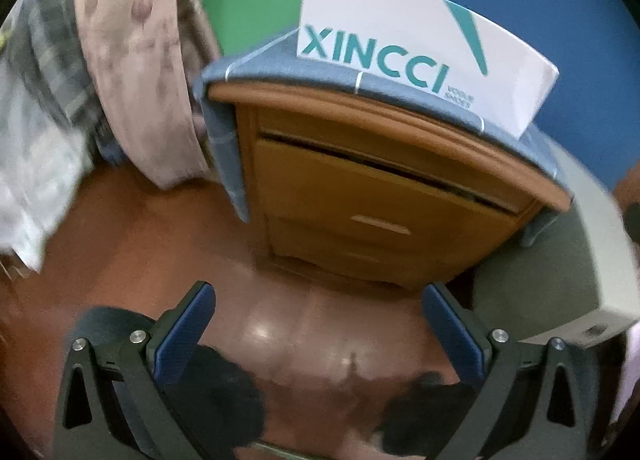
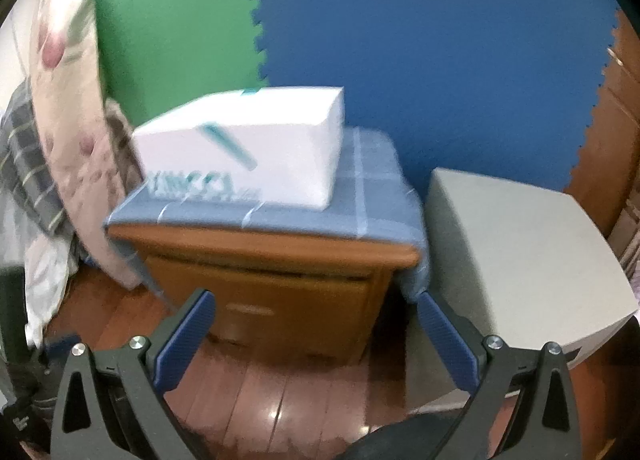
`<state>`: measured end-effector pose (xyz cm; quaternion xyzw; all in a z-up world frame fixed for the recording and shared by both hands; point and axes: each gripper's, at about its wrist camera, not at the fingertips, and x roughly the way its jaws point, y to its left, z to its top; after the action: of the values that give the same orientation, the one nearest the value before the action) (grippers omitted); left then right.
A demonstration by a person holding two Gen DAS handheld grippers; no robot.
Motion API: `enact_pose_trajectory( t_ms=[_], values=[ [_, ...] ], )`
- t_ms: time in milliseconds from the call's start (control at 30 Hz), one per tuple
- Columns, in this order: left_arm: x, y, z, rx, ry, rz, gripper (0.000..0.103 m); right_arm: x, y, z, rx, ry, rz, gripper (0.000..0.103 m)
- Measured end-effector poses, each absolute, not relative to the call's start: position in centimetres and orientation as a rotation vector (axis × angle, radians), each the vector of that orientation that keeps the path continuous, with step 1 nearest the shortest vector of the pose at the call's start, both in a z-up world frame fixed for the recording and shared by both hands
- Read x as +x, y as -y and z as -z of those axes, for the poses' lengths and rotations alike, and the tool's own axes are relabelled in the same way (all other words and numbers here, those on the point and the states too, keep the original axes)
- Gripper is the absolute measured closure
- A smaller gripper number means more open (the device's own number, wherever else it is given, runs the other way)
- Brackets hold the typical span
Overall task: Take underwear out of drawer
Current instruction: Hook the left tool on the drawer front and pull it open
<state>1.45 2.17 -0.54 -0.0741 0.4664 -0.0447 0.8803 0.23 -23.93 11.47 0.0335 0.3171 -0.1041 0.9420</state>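
We hold the left gripper (image 1: 316, 324) and right gripper (image 2: 316, 330) spread, empty. The top drawer (image 1: 372, 196), slightly ajar, lies at twelve o'clock, apart. We count one wooden nightstand (image 2: 280, 300), one white shoebox (image 2: 248, 148).

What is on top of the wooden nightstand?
A blue cloth covers the nightstand top; a white box sits on it. Drawer contents are hidden.

Cabinet: the brown wooden bedside cabinet (image 2: 280, 292) stands on the reddish wooden floor (image 2: 280, 392).
Top: a blue checked cloth (image 2: 376, 196) covers it; a white cardboard box (image 2: 256, 148) rests on the cloth.
Right: a grey square-topped unit (image 2: 520, 252) stands beside it.
Left: patterned bedding (image 1: 132, 60) hangs.
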Motion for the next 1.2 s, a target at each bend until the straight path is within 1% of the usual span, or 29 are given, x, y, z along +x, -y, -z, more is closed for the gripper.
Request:
enact_pose_trajectory(
  t_ms=[200, 300, 367, 467, 600, 667, 1000, 1200],
  values=[
    [3.9, -2.7, 1.8, -0.347, -0.96, 0.078, 0.0, 0.4, 33.0, -14.7, 0.1, -0.613, 0.357, 0.0],
    [5.7, -2.8, 3.1, -0.48, -0.923, 0.093, 0.0, -0.5, 36.7, -15.5, 0.084, -0.585, 0.442, 0.0],
    [6.8, -2.3, 3.9, -0.52, -0.914, 0.088, 0.0, -0.8, 38.8, -15.5, 0.072, -0.569, 0.48, 0.0],
    [8.9, -1.6, 5.7, -0.562, -0.913, 0.082, 0.0, -0.6, 41.4, -14.4, 0.064, -0.584, 0.518, 0.0],
    [11.2, -2.1, 8.7, -0.755, -0.949, 0.084, 0.0, 0.3, 44.0, -12.3, 0.076, -0.636, 0.536, 0.0],
    [12.0, -2.1, 9.5, -0.777, -0.938, 0.07, 0.0, 0.8, 44.7, -11.1, 0.07, -0.659, 0.548, 0.0],
    [14.9, -2.5, 11.4, -0.86, -0.979, 0.035, 0.0, 4.8, 46.0, -5.9, 0.051, -0.738, 0.546, 0.0],
    [15.0, -2.9, 13.2, -1.001, -0.998, 0.09, 0.0, 6.8, 46.1, -4.6, 0.026, -0.751, 0.538, 0.0]
  ],
)
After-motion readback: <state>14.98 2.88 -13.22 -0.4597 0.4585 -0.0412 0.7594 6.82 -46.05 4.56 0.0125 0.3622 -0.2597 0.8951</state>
